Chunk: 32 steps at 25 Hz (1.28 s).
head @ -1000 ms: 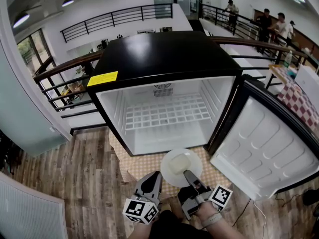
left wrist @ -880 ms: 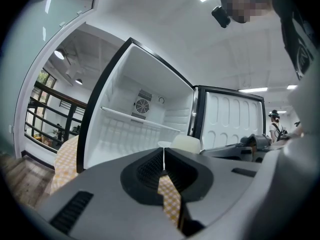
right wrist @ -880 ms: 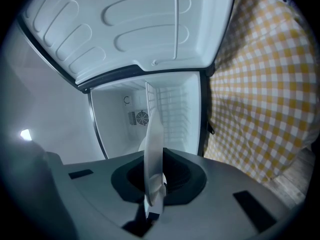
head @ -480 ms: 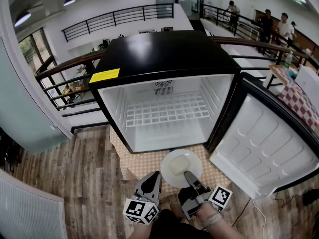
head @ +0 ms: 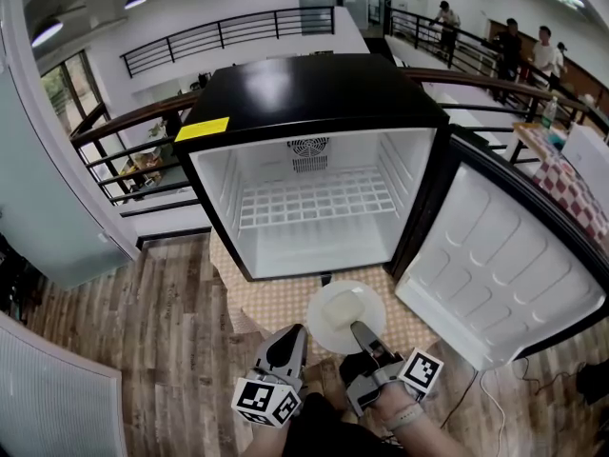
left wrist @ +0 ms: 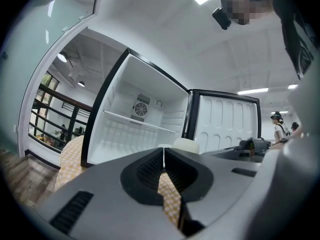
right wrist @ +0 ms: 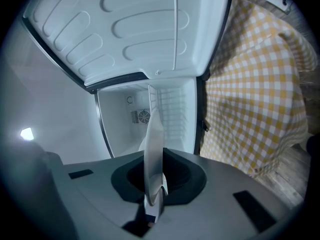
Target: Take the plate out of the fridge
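A small black fridge (head: 314, 93) stands open on the floor, its white inside and wire shelf (head: 314, 201) bare. My right gripper (head: 363, 341) is shut on the near rim of a white plate (head: 344, 314) that carries a pale block, held level in front of the fridge over a checked mat. In the right gripper view the plate (right wrist: 153, 151) shows edge-on between the jaws. My left gripper (head: 288, 352) hangs beside it to the left, shut and holding nothing; its jaws (left wrist: 163, 156) meet in a thin line.
The fridge door (head: 504, 265) swings wide open to the right. A yellow checked mat (head: 276, 307) lies on the wood floor (head: 162, 350) before the fridge. Railings (head: 124, 141) run behind, with people (head: 504, 41) far back right. A grey panel (head: 48, 398) stands at lower left.
The view has shifted a little, so the fridge sits slightly higher and farther. The plate and both grippers keep nearly the same place.
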### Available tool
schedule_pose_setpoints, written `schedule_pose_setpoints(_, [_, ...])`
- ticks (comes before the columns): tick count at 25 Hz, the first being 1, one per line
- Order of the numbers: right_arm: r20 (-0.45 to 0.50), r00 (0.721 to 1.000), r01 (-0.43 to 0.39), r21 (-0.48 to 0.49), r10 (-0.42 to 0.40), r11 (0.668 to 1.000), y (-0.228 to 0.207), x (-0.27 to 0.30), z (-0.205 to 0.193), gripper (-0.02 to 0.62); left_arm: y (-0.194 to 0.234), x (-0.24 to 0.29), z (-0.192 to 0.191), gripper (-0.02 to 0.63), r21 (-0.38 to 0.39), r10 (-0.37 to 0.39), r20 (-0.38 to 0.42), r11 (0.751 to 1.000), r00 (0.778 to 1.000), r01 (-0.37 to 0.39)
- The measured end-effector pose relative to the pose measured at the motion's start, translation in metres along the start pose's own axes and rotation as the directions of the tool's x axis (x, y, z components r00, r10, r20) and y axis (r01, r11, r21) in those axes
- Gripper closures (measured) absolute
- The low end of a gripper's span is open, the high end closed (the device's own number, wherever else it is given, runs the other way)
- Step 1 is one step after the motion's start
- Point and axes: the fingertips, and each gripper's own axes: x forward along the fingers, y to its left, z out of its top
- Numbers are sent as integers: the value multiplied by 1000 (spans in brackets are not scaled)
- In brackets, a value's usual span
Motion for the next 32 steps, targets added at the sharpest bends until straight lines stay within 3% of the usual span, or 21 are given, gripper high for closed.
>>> schedule_pose_setpoints(32, [49, 999, -5, -3, 5, 1000, -5, -35, -25, 552, -10, -45, -6, 591, 1, -20, -25, 1000, 999, 20])
